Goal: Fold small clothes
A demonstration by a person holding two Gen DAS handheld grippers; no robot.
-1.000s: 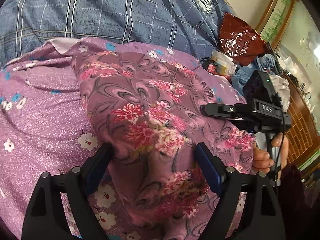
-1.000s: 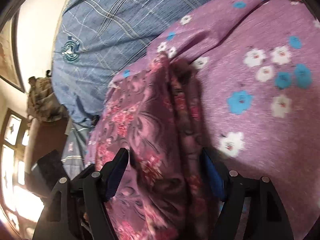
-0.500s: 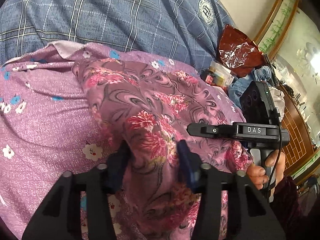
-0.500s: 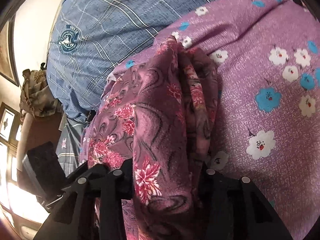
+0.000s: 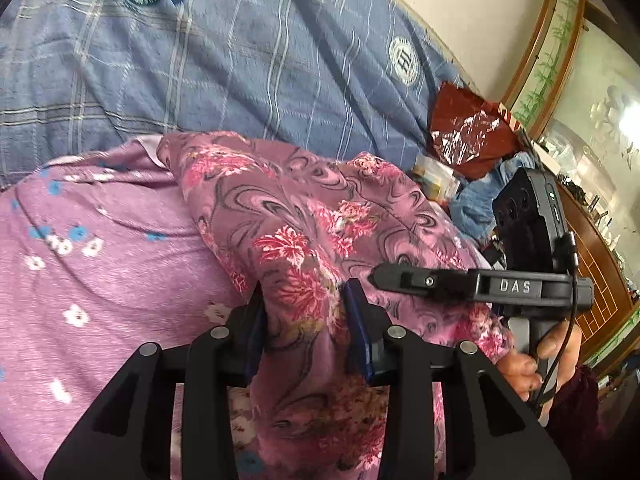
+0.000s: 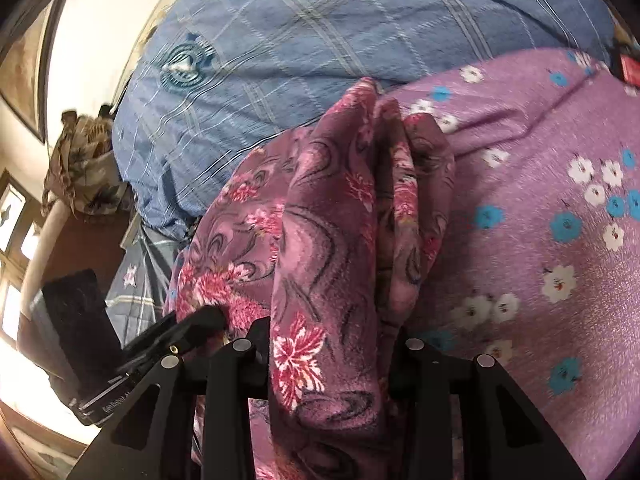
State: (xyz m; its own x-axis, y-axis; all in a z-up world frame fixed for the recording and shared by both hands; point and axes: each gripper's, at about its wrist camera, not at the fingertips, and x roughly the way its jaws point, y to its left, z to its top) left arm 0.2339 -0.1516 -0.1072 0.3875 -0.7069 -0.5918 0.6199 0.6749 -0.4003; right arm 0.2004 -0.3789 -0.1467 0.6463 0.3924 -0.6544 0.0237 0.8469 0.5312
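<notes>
In the left wrist view, the purple sheet [image 5: 100, 264] with small white and blue flowers covers the left part of the bed. Behind it, along the far side of the bed, lies a blue checked quilt [image 5: 240, 52] with round badges. The garment [image 5: 304, 216], a mauve cloth with red flowers and dark swirls, lies bunched on the sheet, its far corner close to the quilt's edge. The left tool [image 5: 306, 316] is closing on a raised fold of the garment; both blue pads [image 5: 356, 320] press into the cloth and the fold stands pinched between them. To the right, the right tool [image 5: 384, 274] shows side on, its black tip against the same garment, with a hand [image 5: 536, 360] on its handle. At the far right corner of the bed sit a red foil bag [image 5: 468, 136] and a heap of blue cloth [image 5: 476, 200].

In the right wrist view, the left tool [image 6: 208, 318] enters from the lower left, its tip touching the garment [image 6: 320, 240]. The quilt [image 6: 320, 40] fills the top. The right tool [image 6: 332, 340] is closing on a thick bundle of gathered folds, which fills the gap between its fingers and hangs over them toward the camera. The sheet [image 6: 540, 208] spreads out to the right.
</notes>
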